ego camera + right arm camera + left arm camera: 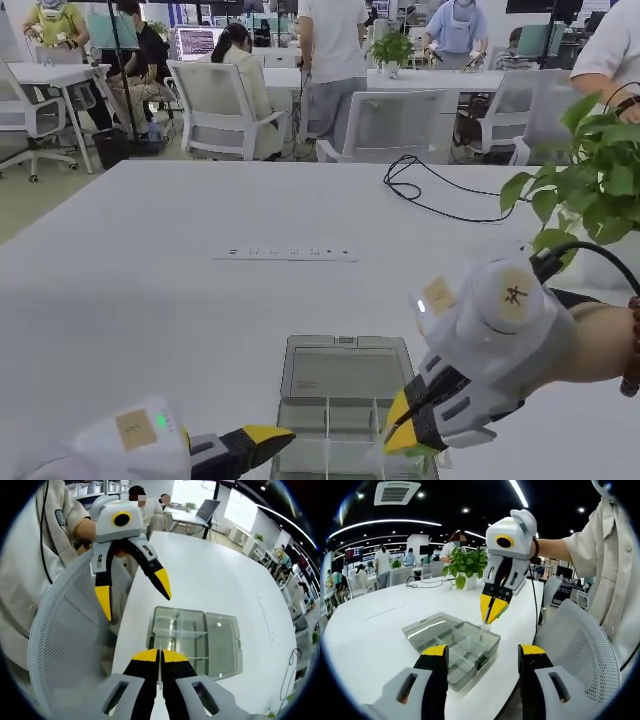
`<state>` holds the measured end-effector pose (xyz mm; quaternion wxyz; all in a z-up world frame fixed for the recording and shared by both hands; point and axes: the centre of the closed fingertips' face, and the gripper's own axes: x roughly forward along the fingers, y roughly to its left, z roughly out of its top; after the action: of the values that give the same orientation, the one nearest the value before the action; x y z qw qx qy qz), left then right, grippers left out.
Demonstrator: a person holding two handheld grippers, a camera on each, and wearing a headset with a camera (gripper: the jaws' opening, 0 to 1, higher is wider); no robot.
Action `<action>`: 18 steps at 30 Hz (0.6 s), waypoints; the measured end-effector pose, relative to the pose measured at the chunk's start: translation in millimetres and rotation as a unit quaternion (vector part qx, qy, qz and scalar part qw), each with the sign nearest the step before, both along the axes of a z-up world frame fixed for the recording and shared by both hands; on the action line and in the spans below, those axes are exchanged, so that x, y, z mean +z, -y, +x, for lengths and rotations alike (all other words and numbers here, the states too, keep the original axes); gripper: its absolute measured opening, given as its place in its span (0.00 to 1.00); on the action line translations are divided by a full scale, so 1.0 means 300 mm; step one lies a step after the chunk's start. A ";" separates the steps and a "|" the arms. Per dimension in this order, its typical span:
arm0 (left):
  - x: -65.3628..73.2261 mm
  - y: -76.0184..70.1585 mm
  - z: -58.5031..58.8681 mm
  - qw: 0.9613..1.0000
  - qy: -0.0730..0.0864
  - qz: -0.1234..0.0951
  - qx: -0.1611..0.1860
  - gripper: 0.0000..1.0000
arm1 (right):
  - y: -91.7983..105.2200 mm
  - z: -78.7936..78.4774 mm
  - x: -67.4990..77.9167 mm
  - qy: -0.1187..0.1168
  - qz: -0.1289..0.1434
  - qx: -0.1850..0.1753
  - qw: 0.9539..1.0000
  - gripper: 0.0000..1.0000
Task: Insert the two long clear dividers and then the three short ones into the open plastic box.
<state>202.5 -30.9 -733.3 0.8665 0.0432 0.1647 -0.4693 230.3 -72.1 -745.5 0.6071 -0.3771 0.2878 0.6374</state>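
My right claw [487,619] is pressed together, pinching what looks like a thin clear plastic divider [484,627] that hangs just under its yellow tips; it is edge-on and hard to make out. The tips hang directly above the shallow clear plastic box [345,370], at the right-hand wall of its tray in the head view. The box lies on the white surface [150,300] with its lid folded flat away from me. Clear partitions [462,642] stand in the tray and split it into compartments.

My left claw [134,592] is spread wide and holds nothing. It sits low at the near left corner of the box, beside the tray, and I cannot tell whether it touches it. The two claws are apart, with the box between them.
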 end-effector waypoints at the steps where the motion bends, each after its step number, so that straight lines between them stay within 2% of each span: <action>1: -0.003 -0.002 0.004 1.000 -0.001 0.000 0.004 0.56 | 0.005 0.008 -0.006 -0.001 -0.005 -0.002 1.000 0.02; 7: -0.015 -0.015 0.016 1.000 0.001 0.011 0.016 0.63 | 0.031 0.052 -0.037 0.006 -0.030 -0.020 0.999 0.02; 18: -0.024 -0.022 0.024 1.000 -0.004 0.011 0.026 0.70 | 0.049 0.102 -0.079 0.010 -0.056 -0.031 0.998 0.02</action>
<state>209.6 -24.1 -740.3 0.8774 0.0470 0.1742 -0.4446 260.9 -86.9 -769.1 0.6069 -0.4079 0.3289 0.5975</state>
